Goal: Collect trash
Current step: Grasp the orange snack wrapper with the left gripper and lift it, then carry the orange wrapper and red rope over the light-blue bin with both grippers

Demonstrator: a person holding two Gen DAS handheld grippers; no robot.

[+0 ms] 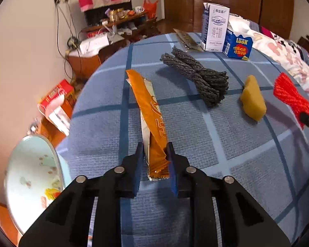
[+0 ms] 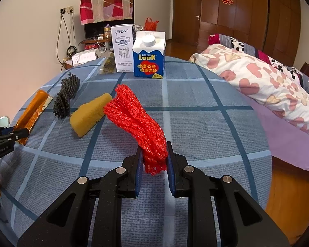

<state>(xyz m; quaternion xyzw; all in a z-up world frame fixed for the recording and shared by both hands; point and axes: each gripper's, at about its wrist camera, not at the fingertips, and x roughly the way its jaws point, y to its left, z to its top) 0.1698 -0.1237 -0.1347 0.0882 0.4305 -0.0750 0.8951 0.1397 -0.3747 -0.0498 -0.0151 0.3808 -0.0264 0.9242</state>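
While flat on the checked blue cloth (image 1: 195, 140), orange wrapper (image 1: 152, 111) creased | left gripper (image 1: 155, 154) pinches its end | right gripper (image 2: 154, 154) clamps red mesh bundle (image 2: 138, 121)

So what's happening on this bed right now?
A person is clearing trash off a blue checked bedspread with two handheld grippers. The left gripper is closed on the near end of an orange wrapper; the right gripper pinches a red mesh bundle. A grey mesh bundle, a yellow sponge and two cartons lie untouched.
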